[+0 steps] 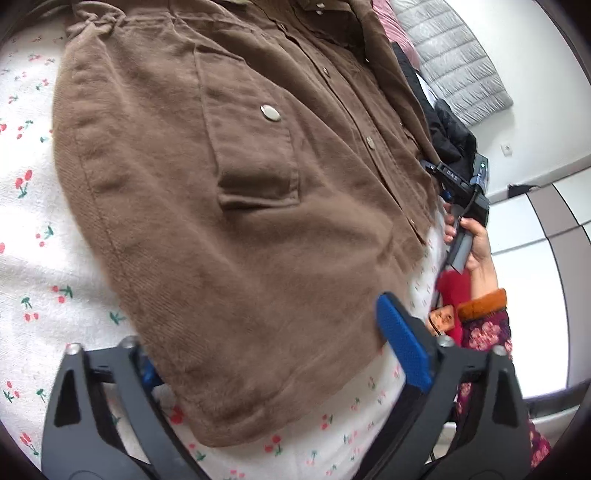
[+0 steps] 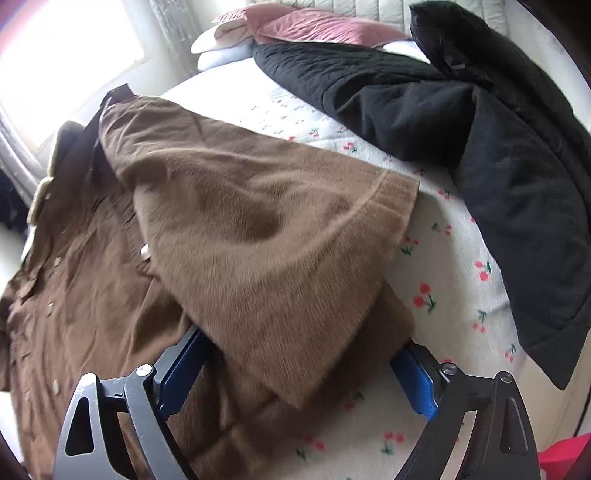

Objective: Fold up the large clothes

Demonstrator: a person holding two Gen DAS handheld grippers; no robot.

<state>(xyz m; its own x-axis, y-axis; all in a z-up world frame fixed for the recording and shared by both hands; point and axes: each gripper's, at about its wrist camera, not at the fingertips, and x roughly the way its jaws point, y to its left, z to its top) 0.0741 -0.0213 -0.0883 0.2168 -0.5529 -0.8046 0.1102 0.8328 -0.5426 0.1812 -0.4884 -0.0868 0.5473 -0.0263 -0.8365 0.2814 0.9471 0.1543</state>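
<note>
A large brown corduroy jacket (image 1: pixel 221 192) with metal snaps and a chest pocket lies spread on a bed with a cherry-print cover (image 1: pixel 33 258). My left gripper (image 1: pixel 273 354) is open, its jaws astride the jacket's bottom hem corner; the left finger is partly hidden under the cloth. In the right wrist view the jacket (image 2: pixel 85 295) has a panel (image 2: pixel 258 240) folded over with its fuzzy lining up. My right gripper (image 2: pixel 299 365) is open, its jaws on either side of this panel's lower edge. The right gripper's body and the holding hand also show in the left wrist view (image 1: pixel 465 206).
A black quilted coat (image 2: pixel 461 122) lies heaped on the right side of the bed. Pink and white pillows (image 2: pixel 295 29) sit at the headboard. A window (image 2: pixel 66 40) is at the left. A red item (image 2: pixel 565 454) shows at the bed's near edge.
</note>
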